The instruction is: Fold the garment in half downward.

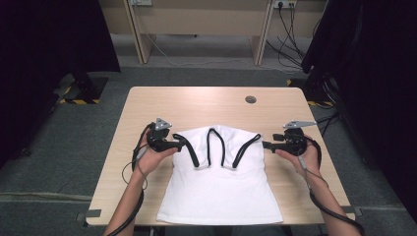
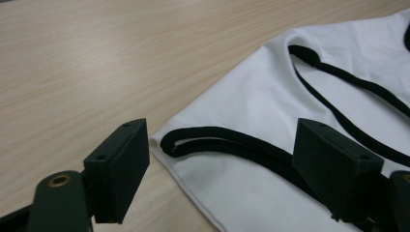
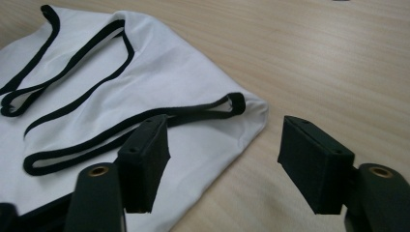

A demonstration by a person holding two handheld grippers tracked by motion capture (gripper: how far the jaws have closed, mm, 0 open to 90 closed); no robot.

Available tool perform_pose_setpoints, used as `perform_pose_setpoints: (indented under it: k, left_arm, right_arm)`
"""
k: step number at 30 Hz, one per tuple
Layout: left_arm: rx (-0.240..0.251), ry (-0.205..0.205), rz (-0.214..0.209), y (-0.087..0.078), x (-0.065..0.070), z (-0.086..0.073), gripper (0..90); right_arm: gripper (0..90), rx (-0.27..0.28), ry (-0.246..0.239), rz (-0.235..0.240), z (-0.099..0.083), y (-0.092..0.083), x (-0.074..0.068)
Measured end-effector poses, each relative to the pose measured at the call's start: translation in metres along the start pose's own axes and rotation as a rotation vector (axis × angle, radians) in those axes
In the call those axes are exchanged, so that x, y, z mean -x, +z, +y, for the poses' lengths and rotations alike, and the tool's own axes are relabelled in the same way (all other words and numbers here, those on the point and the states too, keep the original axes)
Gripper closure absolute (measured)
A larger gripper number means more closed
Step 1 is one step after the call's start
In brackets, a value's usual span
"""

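A white top (image 1: 221,184) with black-edged straps (image 1: 216,145) lies flat at the lower centre of the frame, hem toward the bottom edge of the pale wooden tabletop (image 1: 206,105). At its left shoulder corner sits the left tool (image 1: 178,144), jaws apart around the strap end with nothing pinched. Off the right shoulder corner, the right tool (image 1: 266,144) also stands open above bare wood just beside the cloth. Grey carpet (image 1: 69,147) surrounds the tabletop.
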State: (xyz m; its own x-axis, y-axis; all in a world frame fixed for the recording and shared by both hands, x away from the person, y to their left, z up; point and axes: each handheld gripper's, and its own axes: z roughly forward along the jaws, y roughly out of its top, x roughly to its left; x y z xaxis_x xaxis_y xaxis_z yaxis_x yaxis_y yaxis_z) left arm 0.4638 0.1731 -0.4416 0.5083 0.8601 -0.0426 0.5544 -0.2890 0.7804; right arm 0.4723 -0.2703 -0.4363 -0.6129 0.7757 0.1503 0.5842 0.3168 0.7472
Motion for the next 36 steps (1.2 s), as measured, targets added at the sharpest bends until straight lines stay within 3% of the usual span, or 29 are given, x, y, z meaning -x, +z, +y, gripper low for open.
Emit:
perform_pose_setpoints:
  k: [3,10,17,25,31,36]
  left_arm:
    - [-0.013,-0.017,0.018,0.01,-0.007,0.005,21.8]
    - [-0.03,-0.085,0.047,0.027,-0.026,0.011,27.8]
    - [-0.069,-0.085,0.056,0.042,-0.028,0.014,33.2]
    - [-0.125,-0.075,0.041,0.054,-0.027,0.01,37.8]
    - [-0.127,-0.051,0.037,0.053,-0.024,0.006,40.8]
    - [-0.122,-0.028,0.023,0.051,-0.022,0.004,47.7]
  right_arm:
    - [42.3,-0.011,-0.008,-0.008,0.01,0.011,0.001]
    - [47.0,-0.049,0.024,-0.034,0.027,0.037,0.009]
    - [49.7,-0.094,0.01,-0.074,0.027,0.054,0.009]
    - [50.7,-0.111,-0.008,-0.085,0.018,0.056,0.008]
    - [54.0,-0.11,-0.033,-0.09,0.014,0.056,0.005]
    - [62.8,-0.1,-0.032,-0.079,0.011,0.056,0.004]
